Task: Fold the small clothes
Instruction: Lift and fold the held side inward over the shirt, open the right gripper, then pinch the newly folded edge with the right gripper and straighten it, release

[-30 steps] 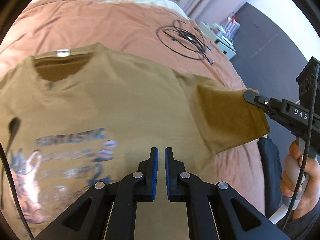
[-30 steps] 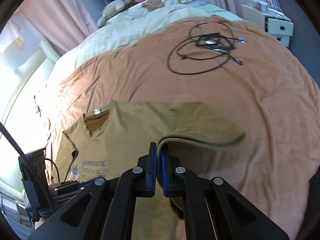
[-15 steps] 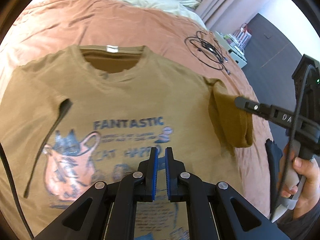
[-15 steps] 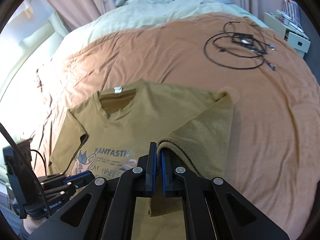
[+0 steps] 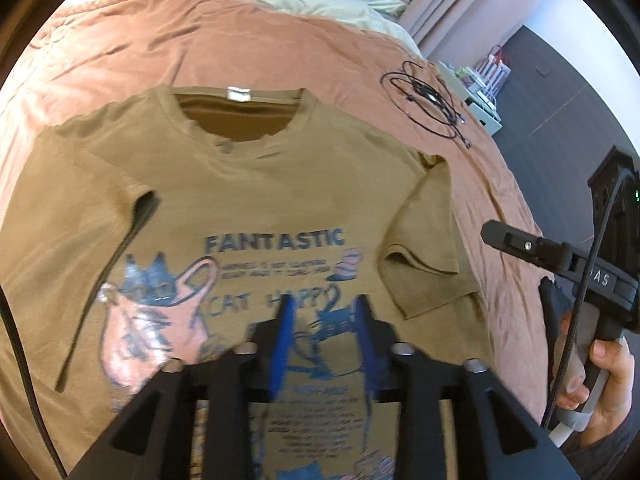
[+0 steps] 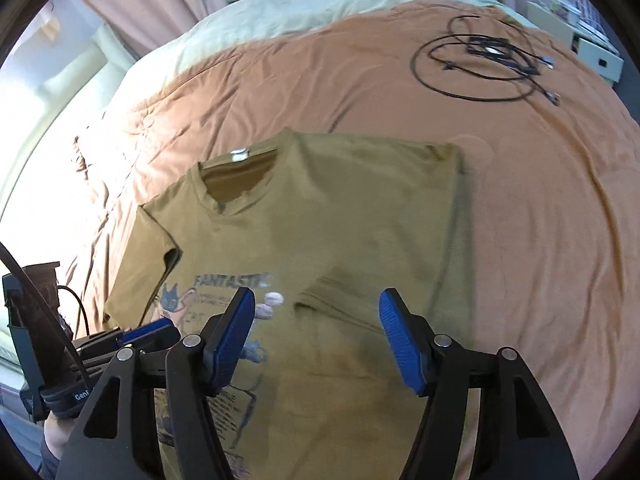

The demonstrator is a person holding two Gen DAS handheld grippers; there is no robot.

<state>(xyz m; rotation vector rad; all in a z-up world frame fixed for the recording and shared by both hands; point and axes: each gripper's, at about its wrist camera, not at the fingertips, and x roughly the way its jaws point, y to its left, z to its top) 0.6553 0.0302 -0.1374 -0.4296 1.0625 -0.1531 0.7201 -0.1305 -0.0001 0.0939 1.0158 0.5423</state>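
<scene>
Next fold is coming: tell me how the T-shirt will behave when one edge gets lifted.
The T-shirt will probably droop, since its folded sleeve lies limp and creased. It looks thin, so likely light. It may drag along the blanket, whose surface is already wrinkled.

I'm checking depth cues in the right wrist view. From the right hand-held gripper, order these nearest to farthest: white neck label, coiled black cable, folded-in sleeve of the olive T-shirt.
1. Folded-in sleeve of the olive T-shirt, just ahead of the open right hand-held gripper.
2. White neck label, further up, left of centre.
3. Coiled black cable, far upper right on the orange bedspread.
</scene>
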